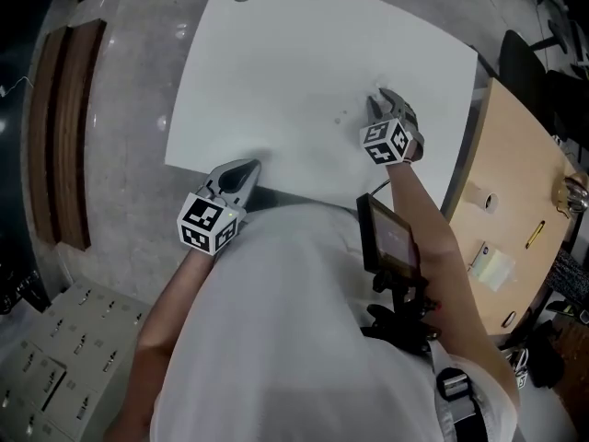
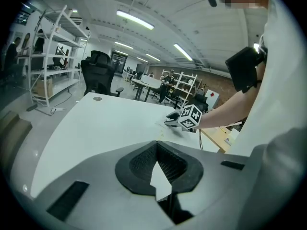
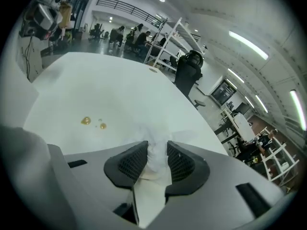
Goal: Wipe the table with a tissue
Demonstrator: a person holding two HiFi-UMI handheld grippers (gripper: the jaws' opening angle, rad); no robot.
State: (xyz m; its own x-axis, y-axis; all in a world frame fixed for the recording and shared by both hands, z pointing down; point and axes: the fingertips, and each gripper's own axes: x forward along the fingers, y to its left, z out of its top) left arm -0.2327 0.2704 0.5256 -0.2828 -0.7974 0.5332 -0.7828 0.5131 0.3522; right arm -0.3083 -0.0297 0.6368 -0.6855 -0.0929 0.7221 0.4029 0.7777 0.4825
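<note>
**Drag the tissue through the drops**

The right gripper (image 1: 385,107) has its fingers (image 3: 129,164) clamped on a bunched white tissue (image 3: 156,159), whose loose end pokes out past the tips over the white counter (image 1: 276,63). Small amber drops (image 3: 86,121) lie near it, to the left in the right gripper view. To wipe well, lower the tips until tissue rather than plastic presses the surface, then sweep across the drops in one pass. The left gripper (image 1: 241,175) is at the near edge, fingers together and empty.
</note>
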